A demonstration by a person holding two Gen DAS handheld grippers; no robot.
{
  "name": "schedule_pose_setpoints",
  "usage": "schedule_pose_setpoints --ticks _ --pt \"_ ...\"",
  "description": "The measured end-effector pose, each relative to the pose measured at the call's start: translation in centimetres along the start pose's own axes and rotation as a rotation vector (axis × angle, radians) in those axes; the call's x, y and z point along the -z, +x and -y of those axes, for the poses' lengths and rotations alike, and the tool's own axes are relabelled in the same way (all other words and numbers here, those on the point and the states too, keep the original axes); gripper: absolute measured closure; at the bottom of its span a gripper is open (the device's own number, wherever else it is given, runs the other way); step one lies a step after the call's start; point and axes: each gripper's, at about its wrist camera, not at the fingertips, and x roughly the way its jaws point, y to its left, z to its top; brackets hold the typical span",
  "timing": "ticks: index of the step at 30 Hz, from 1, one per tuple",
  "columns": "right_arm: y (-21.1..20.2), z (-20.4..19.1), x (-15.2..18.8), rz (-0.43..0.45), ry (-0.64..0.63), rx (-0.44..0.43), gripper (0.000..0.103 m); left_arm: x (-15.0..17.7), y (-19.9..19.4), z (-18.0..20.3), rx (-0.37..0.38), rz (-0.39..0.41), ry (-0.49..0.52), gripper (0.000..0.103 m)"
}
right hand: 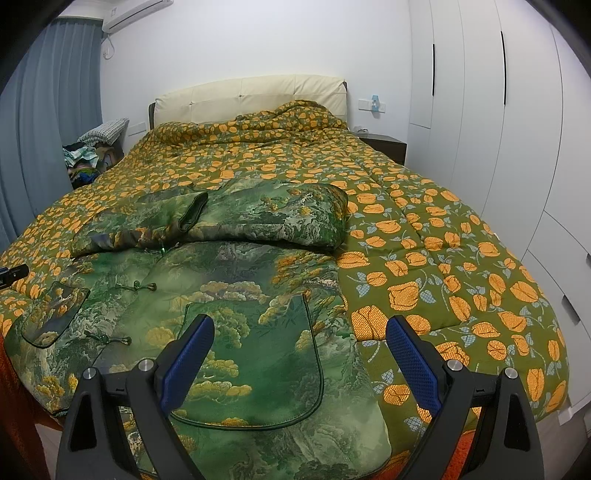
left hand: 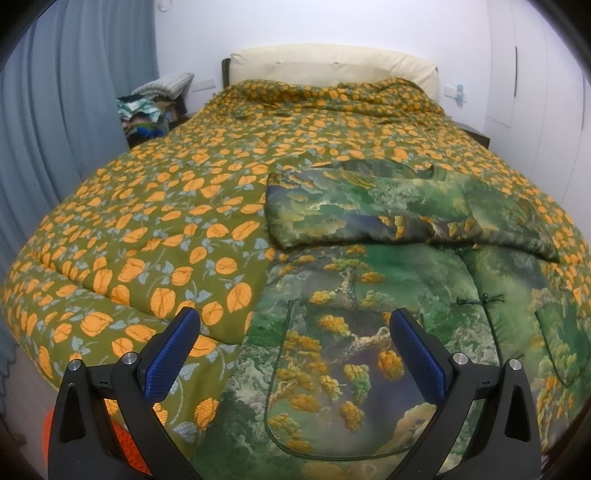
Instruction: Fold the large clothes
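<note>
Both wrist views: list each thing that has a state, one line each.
Green jacket: flat on the quilt, front up, knot buttons fastened, sleeves folded across the chest.
Quilt: spread over the bed, bunched at the headboard.
Left tongs: open, empty.
Right tongs: open, empty.

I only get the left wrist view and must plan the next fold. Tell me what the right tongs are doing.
Observer: The right tongs stand open and empty, above a patch pocket of the green jacket.
Operator: Describe the jacket's edge on that side.
Observer: It lies flat on the flowered quilt, just beyond the pocket and well short of the bed's side.
Operator: Report what hangs above the curtain.
Observer: A white air conditioner is mounted on the wall above the blue curtain.
</note>
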Motion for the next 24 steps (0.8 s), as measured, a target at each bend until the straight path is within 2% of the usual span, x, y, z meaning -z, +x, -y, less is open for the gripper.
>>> schedule_pose_setpoints --ticks 18,24 --pt "0.03 0.04 -0.01 -0.001 0.000 0.000 0.010 0.23 0.14 -0.22 0.000 -0.005 0.004 0.001" --pt "0.07 0.58 -0.10 -0.008 0.030 -0.016 0.010 -0.07 0.10 -0.86 -0.001 -0.044 0.006 0.001"
